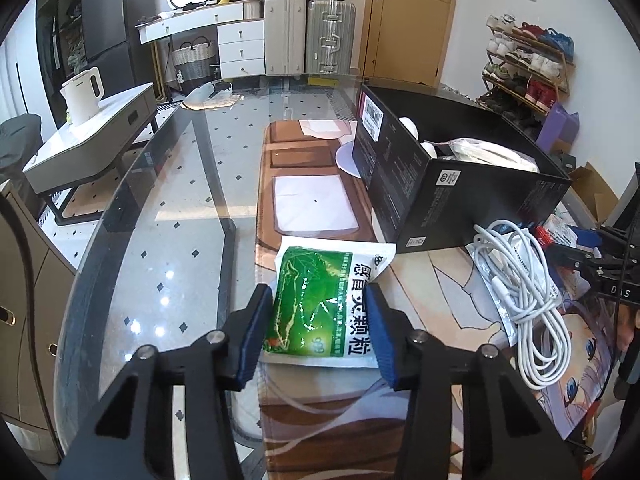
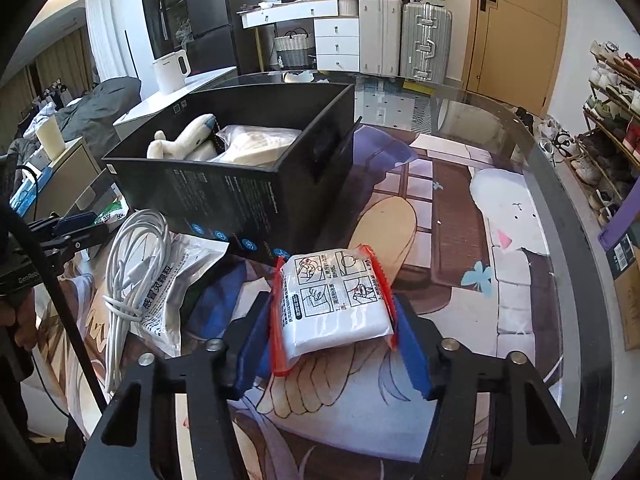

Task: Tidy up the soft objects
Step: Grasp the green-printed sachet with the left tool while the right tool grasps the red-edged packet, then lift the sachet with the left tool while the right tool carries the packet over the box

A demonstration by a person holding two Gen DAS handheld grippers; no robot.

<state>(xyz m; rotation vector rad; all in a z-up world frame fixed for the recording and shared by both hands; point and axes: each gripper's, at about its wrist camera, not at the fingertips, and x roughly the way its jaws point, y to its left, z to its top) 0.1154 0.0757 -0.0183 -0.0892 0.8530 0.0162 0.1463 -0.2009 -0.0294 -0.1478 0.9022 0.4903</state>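
Two hand-held grippers are seen over a glass bench (image 1: 168, 216) covered in part by one printed mat (image 2: 460, 208). The left hand-held gripper (image 1: 318, 316) is held with its blue pads on either side of one green sachet (image 1: 320, 300) lying flat on the mat — whether the pads press it or merely flank it cannot be told. The right hand-held gripper (image 2: 332, 336) is closed on one white packet with red edges (image 2: 334, 308), which is gripped at both sides and lifted just clear of the mat. One black box (image 2: 240, 184) stands open behind it; inside are counted one white plush toy (image 2: 180, 140) and one clear-wrapped white bundle (image 2: 256, 144). Beside the box, one coiled white cable (image 2: 132, 264) is laid on one white pouch (image 2: 176, 292), between the two grippers.
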